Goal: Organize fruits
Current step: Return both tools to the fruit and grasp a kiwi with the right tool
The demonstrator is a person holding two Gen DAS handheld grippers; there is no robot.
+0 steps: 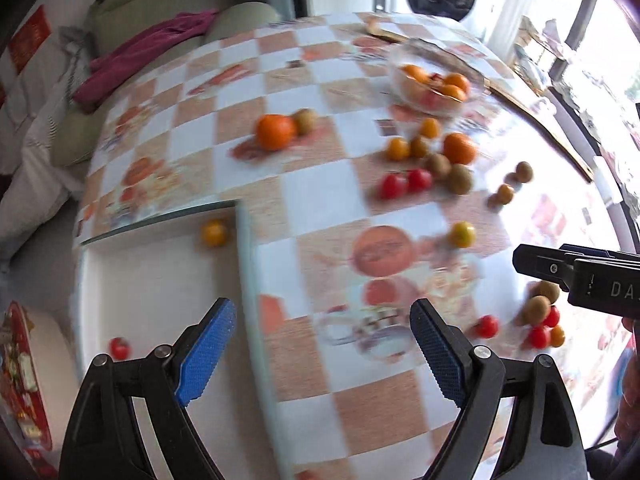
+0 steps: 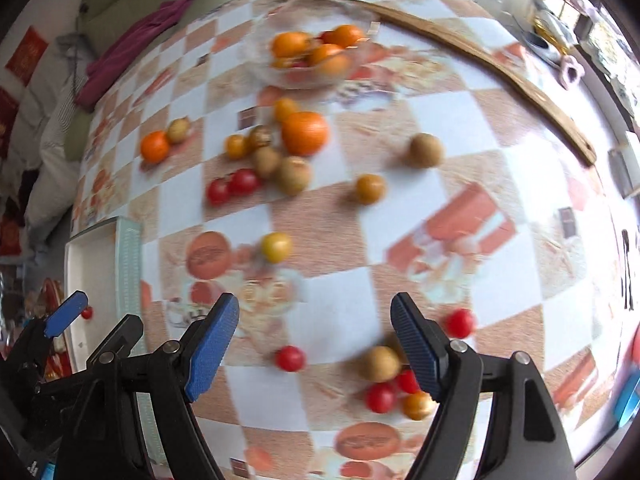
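Both claws are empty: the left gripper (image 1: 322, 350) gapes wide above the white tray's (image 1: 160, 280) edge, the right gripper (image 2: 314, 346) spread above loose cherry tomatoes (image 2: 290, 358). Most fruit lies scattered on the checked tablecloth (image 2: 440, 120); oranges fill the glass bowl (image 2: 304, 52). Round fruit may roll off if nudged.

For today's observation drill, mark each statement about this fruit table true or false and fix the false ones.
1. Both grippers hold fruit. False: the left gripper and right gripper are open and empty.
2. The glass bowl holds oranges. True.
3. The white tray is empty. False: a yellow tomato and a red tomato lie in it.
4. The tablecloth is checkered. True.
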